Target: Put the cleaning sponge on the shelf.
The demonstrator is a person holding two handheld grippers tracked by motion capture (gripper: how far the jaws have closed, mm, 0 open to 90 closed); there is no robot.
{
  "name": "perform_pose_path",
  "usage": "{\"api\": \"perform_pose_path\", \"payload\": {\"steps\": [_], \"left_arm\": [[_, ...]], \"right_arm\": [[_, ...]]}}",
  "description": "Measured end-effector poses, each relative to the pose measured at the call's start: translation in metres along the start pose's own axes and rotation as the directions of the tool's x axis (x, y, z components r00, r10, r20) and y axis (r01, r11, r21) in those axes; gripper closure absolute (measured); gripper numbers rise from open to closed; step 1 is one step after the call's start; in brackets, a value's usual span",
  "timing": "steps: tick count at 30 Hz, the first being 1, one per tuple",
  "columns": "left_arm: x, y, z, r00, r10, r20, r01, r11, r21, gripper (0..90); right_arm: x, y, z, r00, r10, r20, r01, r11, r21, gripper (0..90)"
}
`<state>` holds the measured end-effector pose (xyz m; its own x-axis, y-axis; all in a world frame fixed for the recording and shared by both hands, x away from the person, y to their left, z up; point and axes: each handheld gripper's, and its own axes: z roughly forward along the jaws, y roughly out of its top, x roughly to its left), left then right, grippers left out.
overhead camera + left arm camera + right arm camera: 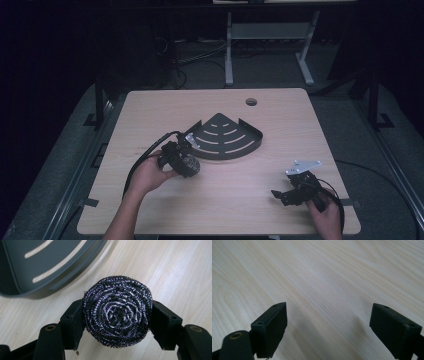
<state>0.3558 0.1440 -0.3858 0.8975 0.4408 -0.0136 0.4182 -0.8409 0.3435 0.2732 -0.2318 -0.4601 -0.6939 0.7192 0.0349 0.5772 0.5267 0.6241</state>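
Left gripper view: the left gripper (117,322) is clamped on a round steel-wool scourer (118,315), one jaw pressed against each flank, the coiled face turned toward the camera. Just beyond the scourer and up to the left lies a dark slotted corner shelf (37,267) on the wooden table (175,272), not touching it. High view: the right gripper (286,195), jaws spread wide with nothing between them, sits well apart from both.

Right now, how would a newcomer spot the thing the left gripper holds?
Start at the black quarter-round slotted shelf mid-table. Just off its near-left curved edge, the left gripper clamps a steel scouring ball. It is round, dark and glittery, coiled wire unlike the flat shelf.
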Motion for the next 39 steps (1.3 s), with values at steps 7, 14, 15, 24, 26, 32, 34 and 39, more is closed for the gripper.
{"api": "perform_pose_path", "payload": {"steps": [7, 14, 15, 24, 26, 32, 34, 39], "left_arm": [[0.006, 0.013, -0.004, 0.9998, 0.017, -0.013, -0.017, 0.9997, 0.018, 33.7], [0.012, 0.025, -0.004, 0.9997, 0.023, -0.009, -0.022, 0.9995, 0.023, 33.6], [0.012, 0.025, -0.004, 0.9997, 0.023, -0.009, -0.022, 0.9995, 0.023, 33.6], [0.022, 0.046, -0.008, 0.9990, 0.038, -0.022, -0.037, 0.9989, 0.030, 33.6], [0.025, 0.050, -0.008, 0.9992, 0.032, -0.025, -0.031, 0.9987, 0.040, 33.6], [0.028, 0.061, -0.006, 0.9985, 0.048, -0.024, -0.047, 0.9979, 0.045, 33.6], [0.031, 0.068, -0.004, 0.9990, 0.042, -0.014, -0.042, 0.9981, 0.046, 33.6], [0.036, 0.074, 0.000, 0.9995, 0.032, -0.007, -0.031, 0.9986, 0.043, 33.6]], "right_arm": [[-0.001, 0.000, -0.001, 1.0000, -0.001, 0.007, 0.001, 1.000, -0.007, 14.1], [0.000, 0.000, -0.001, 1.0000, -0.003, 0.002, 0.003, 1.000, 0.000, 14.0], [-0.001, 0.000, -0.001, 1.0000, -0.003, 0.002, 0.003, 1.000, -0.002, 14.0], [-0.002, 0.000, -0.003, 1.0000, -0.002, 0.005, 0.002, 1.000, -0.013, 14.1], [-0.002, 0.000, -0.003, 1.0000, 0.002, 0.004, -0.002, 1.000, -0.015, 14.0], [-0.001, 0.001, -0.002, 1.0000, 0.001, 0.000, -0.001, 1.000, -0.006, 14.0], [-0.002, 0.000, -0.003, 1.0000, 0.001, 0.000, -0.001, 1.000, -0.008, 14.1], [-0.001, 0.000, -0.003, 1.0000, -0.003, 0.003, 0.003, 1.000, -0.011, 14.1]]}}
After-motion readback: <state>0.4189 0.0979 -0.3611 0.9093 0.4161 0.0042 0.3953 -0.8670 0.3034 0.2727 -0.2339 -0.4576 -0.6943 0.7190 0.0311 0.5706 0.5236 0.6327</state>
